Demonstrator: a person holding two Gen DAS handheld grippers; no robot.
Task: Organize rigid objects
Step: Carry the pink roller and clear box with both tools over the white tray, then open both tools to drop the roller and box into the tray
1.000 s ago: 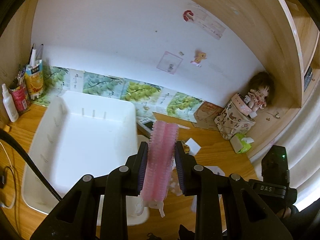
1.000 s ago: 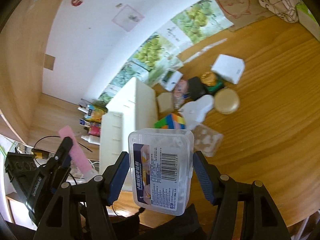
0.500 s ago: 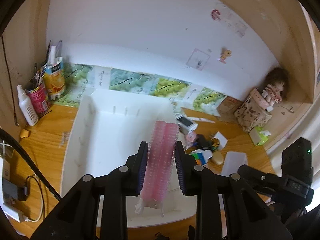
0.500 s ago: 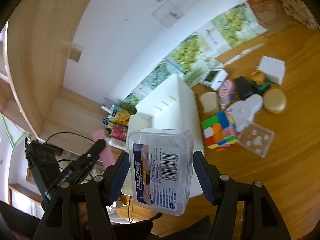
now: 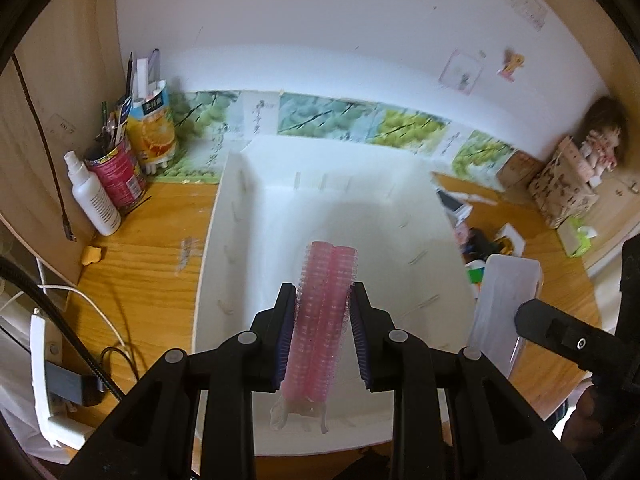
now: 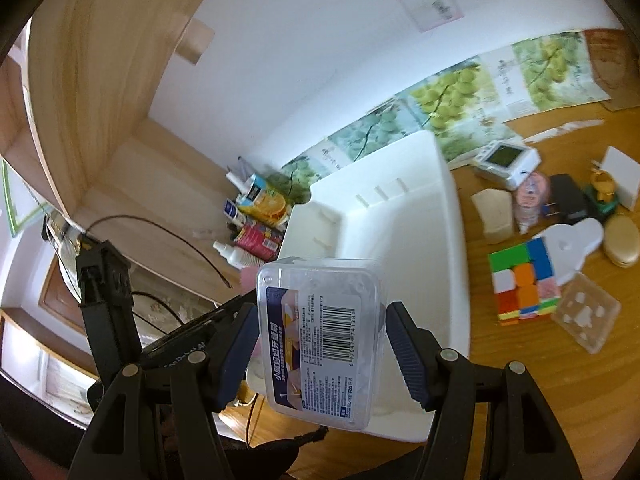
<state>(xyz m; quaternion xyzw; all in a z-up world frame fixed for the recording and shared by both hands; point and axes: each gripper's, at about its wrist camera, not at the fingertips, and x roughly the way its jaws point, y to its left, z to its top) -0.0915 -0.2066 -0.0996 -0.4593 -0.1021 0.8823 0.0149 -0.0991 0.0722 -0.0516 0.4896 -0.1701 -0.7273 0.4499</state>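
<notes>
So the left tool [image 5: 322,320] is clamped tight on a pair of pink hair rollers [image 5: 324,312], the two stuck side by side, and it's holding them up over the big white tray [image 5: 224,216] sitting on the wooden worktop [image 5: 152,248]. The tray's inside looks bare from here.

The right tool [image 6: 320,344] has its fingers closed on the sides of a clear plastic box [image 6: 320,336], the one with a barcode label on its face. It's hanging above the near edge of the same tray. From the left side you can see that box just past the tray's right rim.

The rest of the stuff is piled on the worktop to the right of the tray: a Rubik's cube [image 6: 522,280], a small clear case [image 6: 586,316] just beside it, a gold oval compact [image 6: 624,246], and a little white digital gadget [image 6: 506,162]. On the other side of the tray stand a white spray bottle [image 5: 94,196] and a red can [image 5: 116,174] stuffed with pens.
</notes>
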